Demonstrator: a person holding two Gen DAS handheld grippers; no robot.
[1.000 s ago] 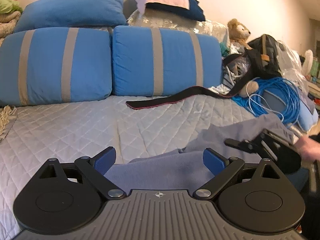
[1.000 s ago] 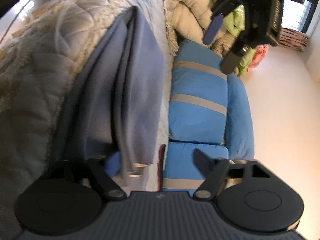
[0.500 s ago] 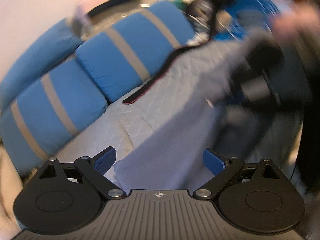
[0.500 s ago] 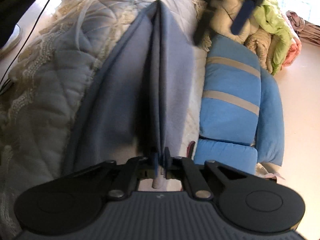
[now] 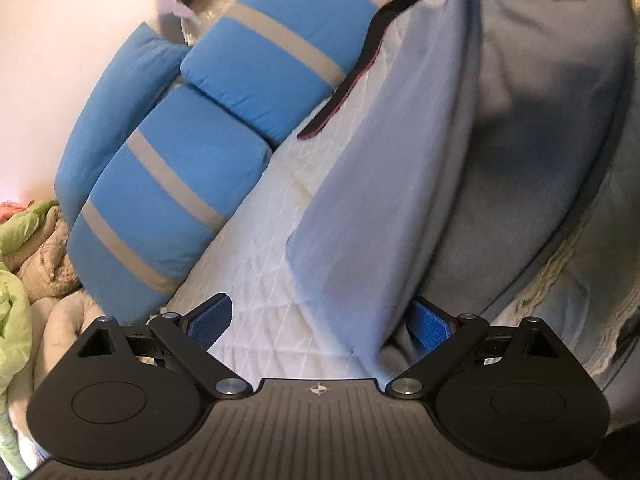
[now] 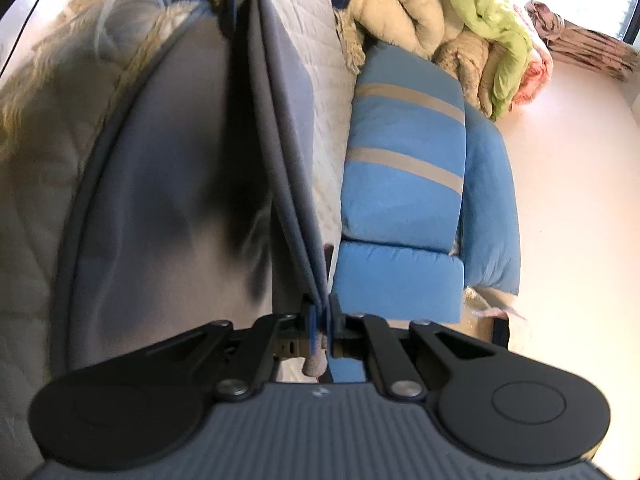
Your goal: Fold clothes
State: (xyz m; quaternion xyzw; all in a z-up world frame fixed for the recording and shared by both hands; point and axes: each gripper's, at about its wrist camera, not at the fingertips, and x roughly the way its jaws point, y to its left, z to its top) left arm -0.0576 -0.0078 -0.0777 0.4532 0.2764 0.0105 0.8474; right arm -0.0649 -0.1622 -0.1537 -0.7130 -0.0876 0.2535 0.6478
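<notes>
Pinching an edge of the grey garment (image 6: 168,184) in our closed right gripper (image 6: 320,320), we hold it lifted above the quilted bed (image 5: 256,264). Our left gripper (image 5: 320,322) gapes wide, the garment's lower corner hanging between its fingers, ungrasped. Farther off, blue striped cushions (image 5: 168,192) line the wall.

Blue pillows with grey stripes (image 5: 168,184) are leaning by a white quilted bed cover (image 5: 256,264); a lime-green puffy blanket (image 6: 492,28) is lying on beige bedding (image 6: 404,4)
</notes>
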